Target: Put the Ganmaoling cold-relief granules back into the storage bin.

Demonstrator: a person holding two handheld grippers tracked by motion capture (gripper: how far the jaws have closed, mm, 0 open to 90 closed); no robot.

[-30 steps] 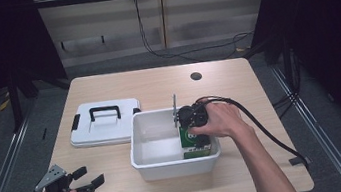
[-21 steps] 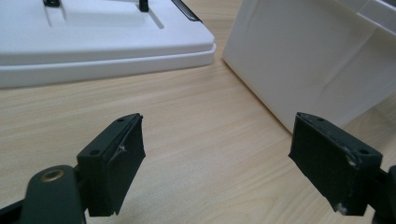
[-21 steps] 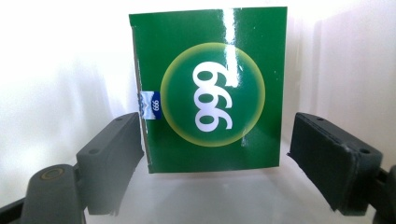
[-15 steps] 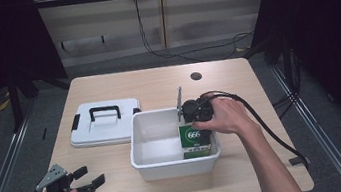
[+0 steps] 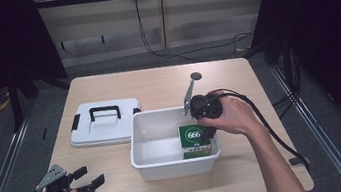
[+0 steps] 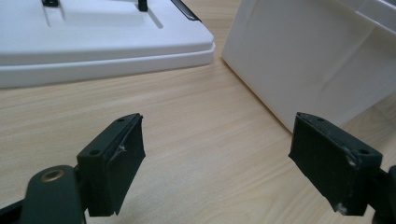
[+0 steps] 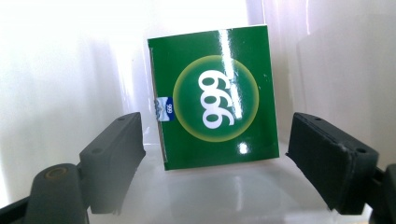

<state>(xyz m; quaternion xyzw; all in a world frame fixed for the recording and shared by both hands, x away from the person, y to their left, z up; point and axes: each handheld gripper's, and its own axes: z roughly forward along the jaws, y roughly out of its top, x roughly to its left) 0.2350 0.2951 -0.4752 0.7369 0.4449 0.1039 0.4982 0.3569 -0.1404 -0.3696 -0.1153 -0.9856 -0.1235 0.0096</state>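
Note:
A green box [image 5: 195,140] printed with a white "999" stands upright in the right end of a white bin [image 5: 160,165] at the table's middle. My right gripper [image 5: 206,122] is held over the bin's right rim and points down at the box. In the right gripper view the green box [image 7: 215,95] leans against the bin's wall just beyond the right gripper [image 7: 217,135], whose jaws are open and clear of it. Low over the table's front left corner, my left gripper [image 5: 88,180] is open and holds nothing. The left gripper [image 6: 219,126] faces the bin's outer wall [image 6: 317,56].
A white lid [image 5: 104,123] with a black handle lies flat to the left of the bin, and the lid [image 6: 93,37] is ahead of the left jaws. A cable [image 5: 269,130] trails from the right gripper off the table's right side. A dark round spot [image 5: 196,75] marks the far tabletop.
My right hand has lifted and drawn back to the right, and more of the green box's face shows in the bin. The left gripper has stayed put.

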